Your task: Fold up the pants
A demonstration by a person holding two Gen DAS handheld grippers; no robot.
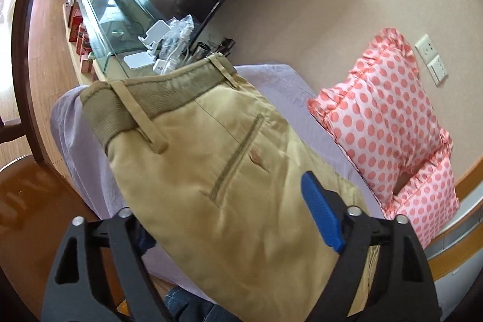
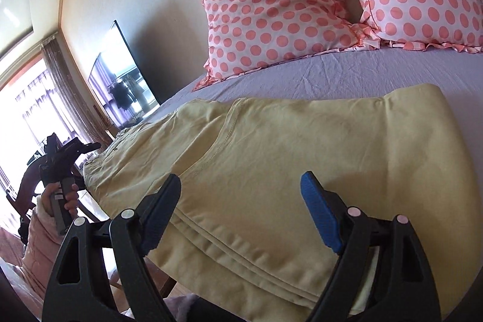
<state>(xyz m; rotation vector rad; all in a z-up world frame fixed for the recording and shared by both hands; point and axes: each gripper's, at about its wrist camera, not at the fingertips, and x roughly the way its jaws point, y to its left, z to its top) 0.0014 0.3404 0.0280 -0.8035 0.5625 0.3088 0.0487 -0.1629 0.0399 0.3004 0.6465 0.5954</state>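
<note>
- Here the pants (image 2: 271, 159) lie flat on the bed (image 2: 377, 71), already doubled over, long axis running along the near edge — waistband (image 1: 145, 98) at the left end, folded bulk at the right.
- The right gripper (image 2: 240, 215) hangs over the near hem, fingers spread wide with cloth between them but not pinched.
- The left gripper (image 1: 217, 228) sits above the seat near the pocket (image 1: 238, 156); only one blue pad (image 1: 321, 215) shows, so I cannot tell its spread.
- The next fold likely runs along that axis — each end has its own gripper close.
- Dotted pillows (image 2: 280, 14) lie well beyond, by the wall.
</note>
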